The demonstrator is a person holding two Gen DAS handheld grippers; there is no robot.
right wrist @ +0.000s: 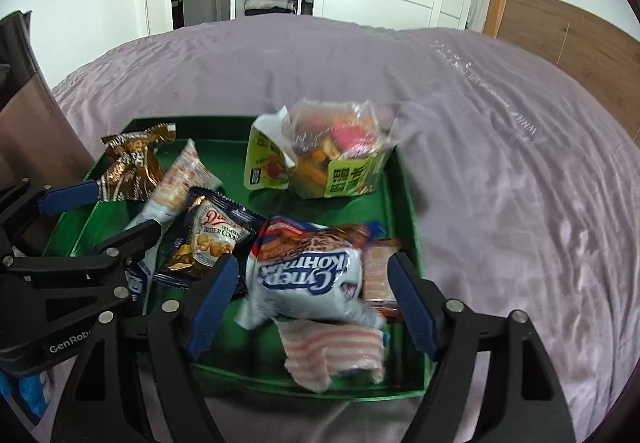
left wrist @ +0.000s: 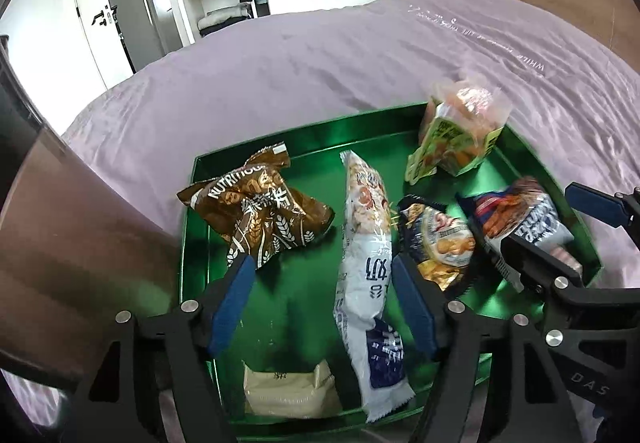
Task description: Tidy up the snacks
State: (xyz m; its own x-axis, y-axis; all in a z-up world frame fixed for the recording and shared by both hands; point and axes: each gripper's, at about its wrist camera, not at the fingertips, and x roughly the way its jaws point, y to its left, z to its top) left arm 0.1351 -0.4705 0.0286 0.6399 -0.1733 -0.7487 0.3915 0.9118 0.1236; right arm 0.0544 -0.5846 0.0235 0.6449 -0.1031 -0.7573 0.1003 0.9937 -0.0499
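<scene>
A green tray (left wrist: 256,147) rests on a bed covered by a lilac sheet (left wrist: 320,55) and holds all the visible snacks. The left gripper (left wrist: 324,307) hangs above the tray's near half with its jaws spread; the green tray floor and part of a long white-and-blue pack (left wrist: 366,271) lie beneath the gap, and neither pad touches anything. A crumpled brown bag (left wrist: 260,215) lies at the tray's left, just beyond the left pad's tip. A dark-blue cookie packet (left wrist: 438,239) lies just right of the long pack. A pale cream packet (left wrist: 290,391) sits at the near edge. A yellow-green bag (left wrist: 460,135) with a clear top stands in the far right corner. The right gripper (right wrist: 312,307) is also spread wide, above the tray's near right corner; a white-and-blue bag (right wrist: 308,275) lies between its pads, and the pads appear clear of it, though blur hides the edges. A pink-striped wrapper (right wrist: 332,347) lies in front of that bag, and a reddish-brown packet (right wrist: 378,271) lies beside it, against the right pad's side. In the right wrist view the left gripper shows at the left edge, over the tray's left part.
</scene>
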